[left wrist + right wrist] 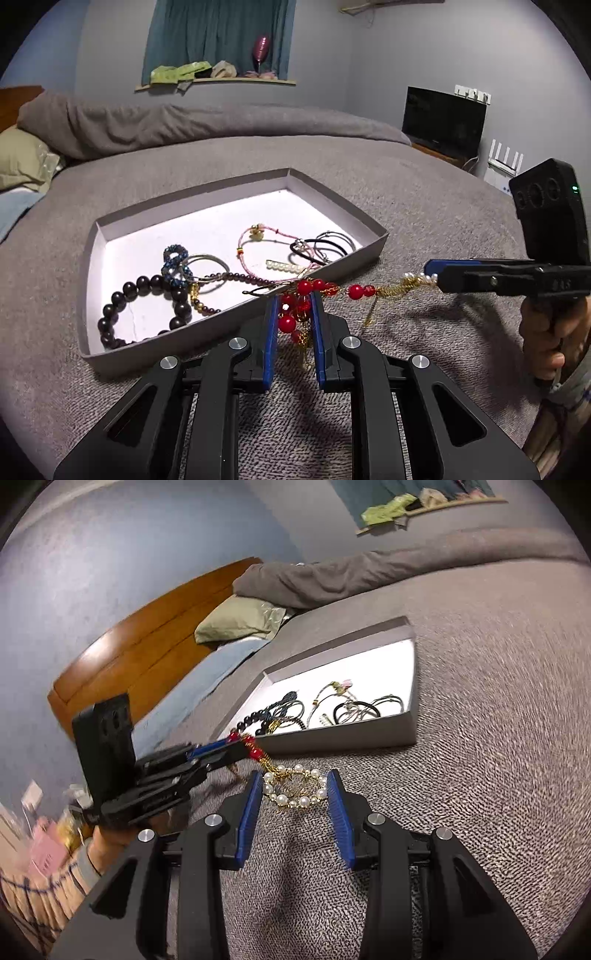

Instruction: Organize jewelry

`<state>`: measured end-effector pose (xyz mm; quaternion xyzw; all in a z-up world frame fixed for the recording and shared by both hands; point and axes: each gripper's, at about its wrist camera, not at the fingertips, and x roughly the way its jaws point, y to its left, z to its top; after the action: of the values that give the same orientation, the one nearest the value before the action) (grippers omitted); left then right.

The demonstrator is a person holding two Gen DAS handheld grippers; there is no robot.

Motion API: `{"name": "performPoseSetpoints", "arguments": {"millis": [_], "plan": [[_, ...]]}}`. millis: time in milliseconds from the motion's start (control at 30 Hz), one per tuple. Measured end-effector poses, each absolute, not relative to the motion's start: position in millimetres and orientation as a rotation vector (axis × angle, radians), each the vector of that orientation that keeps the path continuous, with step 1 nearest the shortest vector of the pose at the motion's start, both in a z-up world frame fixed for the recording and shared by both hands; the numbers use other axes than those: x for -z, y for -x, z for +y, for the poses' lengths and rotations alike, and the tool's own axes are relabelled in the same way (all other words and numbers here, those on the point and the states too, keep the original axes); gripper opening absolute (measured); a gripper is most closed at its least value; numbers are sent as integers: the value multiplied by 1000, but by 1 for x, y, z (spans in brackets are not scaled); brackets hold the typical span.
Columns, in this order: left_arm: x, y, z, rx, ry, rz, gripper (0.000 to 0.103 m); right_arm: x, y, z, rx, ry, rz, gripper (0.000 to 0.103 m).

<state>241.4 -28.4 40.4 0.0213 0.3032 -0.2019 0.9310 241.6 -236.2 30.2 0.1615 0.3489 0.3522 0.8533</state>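
Note:
A red-bead and gold-chain piece [295, 310] hangs between the fingers of my left gripper [294, 302], which is shut on it just above the grey bedspread. Its chain runs right to a pearl ring [295, 788], which lies between the blue pads of my right gripper [293, 786]. The right gripper's jaws stand apart around the pearls. In the left wrist view the right gripper [434, 271] comes in from the right at the pearl end. A grey tray [332, 275] with a white floor holds several bracelets and hair ties [321, 245].
The tray [343, 734] sits on a bed covered by a grey blanket. A folded grey duvet [184, 122] and a green pillow [240, 622] lie behind it. A wooden headboard [147, 642], a TV [443, 122] and a router stand beyond.

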Motion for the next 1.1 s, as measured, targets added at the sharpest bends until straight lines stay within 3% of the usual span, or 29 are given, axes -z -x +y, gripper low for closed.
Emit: {"name": "performPoseSetpoints", "arguments": {"millis": [300,733,1100], "plan": [[-26,-235,-56,539,-95,691,18,-16,-261,-268,-682,-616,727,36],[-12,-228,-87,674,-82,745,18,-14,-265,-275,-789,-802,703,36],[-18,-233,-65,591,-47,711,17,-19,-261,-299,-653,-777,654,36]]}}
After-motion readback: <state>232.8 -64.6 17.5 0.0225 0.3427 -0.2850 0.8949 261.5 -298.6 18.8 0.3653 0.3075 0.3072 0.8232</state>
